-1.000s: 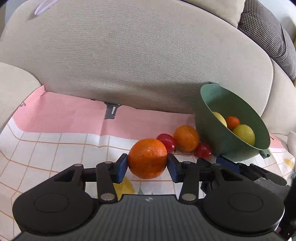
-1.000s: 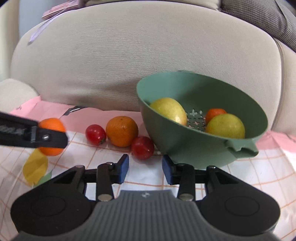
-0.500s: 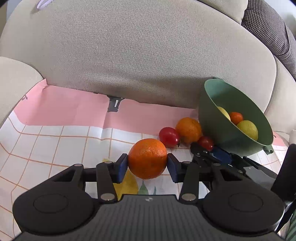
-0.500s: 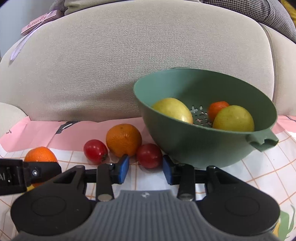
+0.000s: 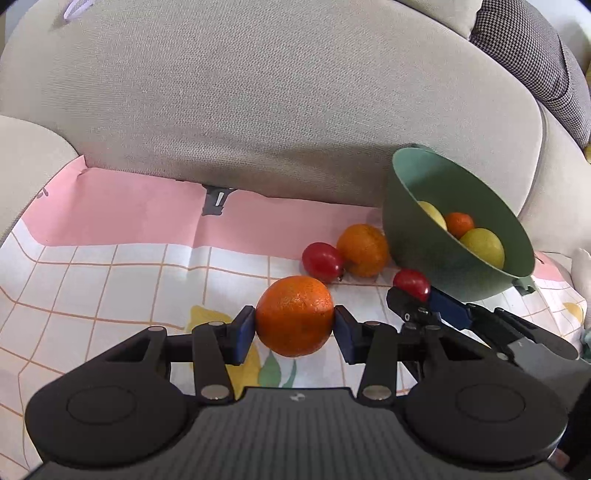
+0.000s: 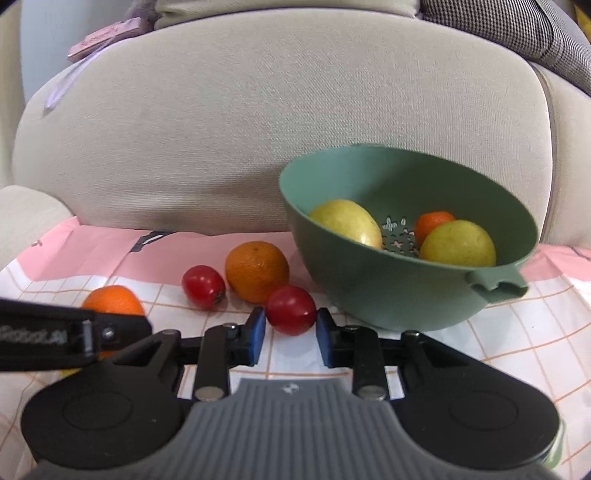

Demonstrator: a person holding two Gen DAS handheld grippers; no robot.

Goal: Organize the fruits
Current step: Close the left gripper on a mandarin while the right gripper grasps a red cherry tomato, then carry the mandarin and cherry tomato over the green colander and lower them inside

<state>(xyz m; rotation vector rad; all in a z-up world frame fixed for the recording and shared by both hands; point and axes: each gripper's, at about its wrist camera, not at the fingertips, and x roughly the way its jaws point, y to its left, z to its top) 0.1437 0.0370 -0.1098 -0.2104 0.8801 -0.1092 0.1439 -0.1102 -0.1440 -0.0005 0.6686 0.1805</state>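
My left gripper [image 5: 294,325] is shut on an orange [image 5: 294,315] and holds it above the checked cloth [image 5: 110,280]. My right gripper [image 6: 290,325] is open, its blue pads on either side of a red tomato [image 6: 290,309] that lies on the cloth. A second tomato [image 6: 203,286] and a second orange [image 6: 256,271] lie just behind. The green colander bowl [image 6: 388,295] stands to the right, tilted toward me, and holds two yellow fruits [image 6: 457,243] and a small orange [image 6: 432,221]. The held orange shows at the left of the right wrist view [image 6: 110,300].
A beige sofa backrest [image 5: 277,103] rises close behind the fruit and bowl. A beige armrest [image 5: 26,158] is at the left. A checked dark cushion [image 6: 498,22] sits up at the right.
My right gripper moved forward and now straddles the near tomato. My left gripper, still holding the orange, drew back and a little left from the bowl.
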